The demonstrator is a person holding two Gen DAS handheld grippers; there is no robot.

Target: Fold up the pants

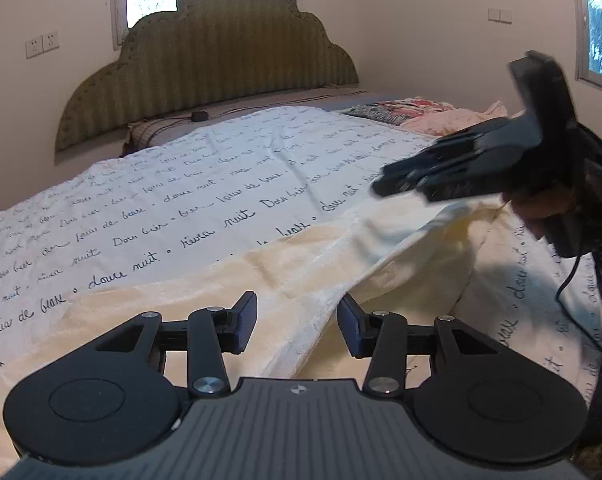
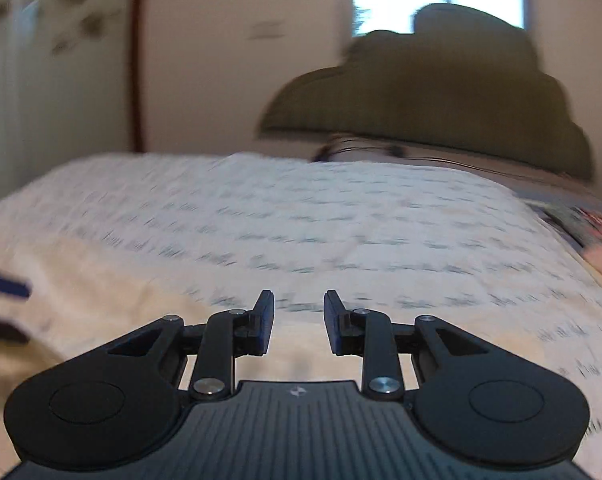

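Cream-yellow pants (image 1: 309, 272) lie spread on a white bedspread with black script (image 1: 205, 184). My left gripper (image 1: 297, 322) is open, its jaws on either side of a raised fold edge of the pants, low over the cloth. My right gripper (image 1: 397, 188) shows blurred at the right in the left wrist view, just above the lifted far part of the pants. In the right wrist view the right gripper (image 2: 297, 320) is open and empty, over the pants (image 2: 113, 280) and bedspread (image 2: 341, 216). That view is motion-blurred.
An olive scalloped headboard (image 1: 209, 60) stands at the far end below a window. Patterned and pink cloth (image 1: 405, 114) lies at the bed's far right. A black cable and small device (image 1: 199, 116) lie near the headboard. Wall sockets (image 1: 41, 45) are at left.
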